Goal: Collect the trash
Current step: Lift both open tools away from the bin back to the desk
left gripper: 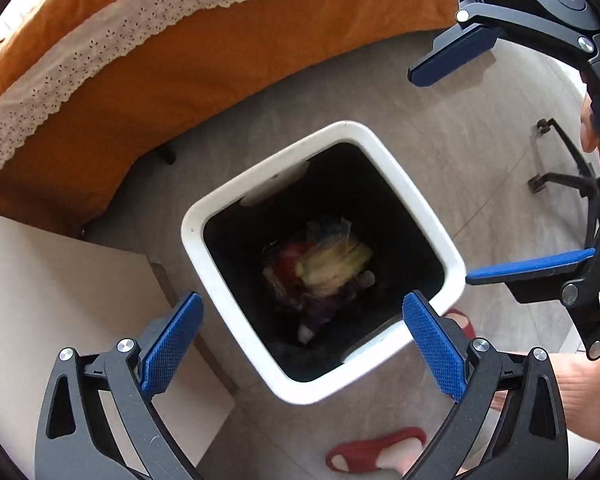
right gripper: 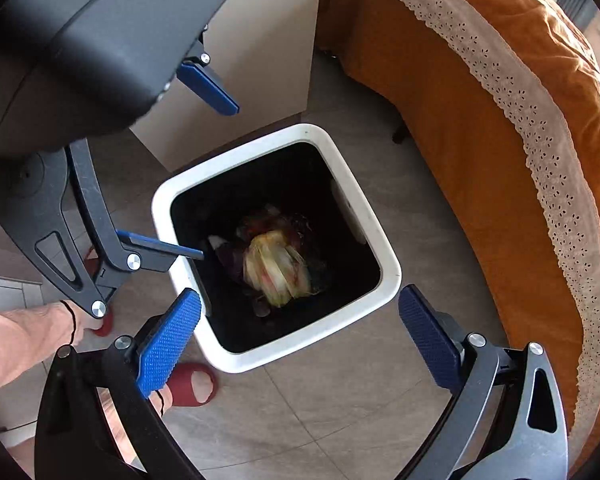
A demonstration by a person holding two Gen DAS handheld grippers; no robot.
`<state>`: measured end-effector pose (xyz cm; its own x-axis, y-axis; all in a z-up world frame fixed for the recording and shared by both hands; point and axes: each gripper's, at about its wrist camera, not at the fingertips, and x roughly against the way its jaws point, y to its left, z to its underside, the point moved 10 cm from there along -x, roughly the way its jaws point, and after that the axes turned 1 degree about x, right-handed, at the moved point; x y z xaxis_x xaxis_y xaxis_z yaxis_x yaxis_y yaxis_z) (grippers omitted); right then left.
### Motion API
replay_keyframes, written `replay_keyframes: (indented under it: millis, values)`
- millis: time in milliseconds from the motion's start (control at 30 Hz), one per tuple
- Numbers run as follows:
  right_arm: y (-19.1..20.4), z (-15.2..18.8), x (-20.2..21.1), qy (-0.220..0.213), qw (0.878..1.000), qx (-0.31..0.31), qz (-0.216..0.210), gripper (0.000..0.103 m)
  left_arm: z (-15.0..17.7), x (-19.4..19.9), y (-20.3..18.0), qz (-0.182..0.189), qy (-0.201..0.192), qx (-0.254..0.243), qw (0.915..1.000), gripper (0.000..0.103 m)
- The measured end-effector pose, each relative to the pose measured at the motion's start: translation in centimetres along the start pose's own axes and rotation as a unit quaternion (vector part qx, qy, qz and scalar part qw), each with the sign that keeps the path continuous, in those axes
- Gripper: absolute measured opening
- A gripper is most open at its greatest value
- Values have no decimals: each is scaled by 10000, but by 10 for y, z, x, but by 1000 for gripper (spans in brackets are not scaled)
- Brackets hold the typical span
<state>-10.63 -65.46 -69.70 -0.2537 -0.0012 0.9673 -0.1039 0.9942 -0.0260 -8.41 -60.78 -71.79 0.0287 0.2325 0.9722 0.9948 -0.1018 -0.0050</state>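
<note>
Trash lies at the bottom of the white bin, a crumpled bundle of clear wrap with yellow and red showing through, blurred in both views. The bin stands on the grey tiled floor, near the orange bedspread with its lace trim and just beside a pale cabinet. Both tongs hang above the bin's mouth, pointing steeply down. The left tongs stand wide apart with nothing between them, and the right tongs likewise gape empty. A person's feet in red slippers stand close to the bin. As I judge it, the drop is finished, so the thing now is to lift both tongs straight up, clear of the rim, before swinging away, lest a finger catch the edge and tip the bin.
</note>
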Motion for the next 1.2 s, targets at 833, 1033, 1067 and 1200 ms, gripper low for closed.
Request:
replay_keyframes:
  millis: [833, 1033, 1067, 1200]
  values:
    - [-3, -83, 257, -1074, 9855, -998, 856, 99, -40, 286, 21, -631, -1450, 543, 9859, 98]
    - [8, -110, 347, -1688, 9737, -1006, 1154, 99, -38, 382, 33, -1030, -1973, 1022, 9696, 98]
    - [12, -117, 368, -1866, 9696, -1007, 1224, 98, -35, 393, 35, -1047, -2043, 1104, 9670, 98]
    - [23, -139, 412, -2284, 9591, -1085, 1270, 99, -19, 455, 49, -1294, -2416, 1501, 9499, 98]
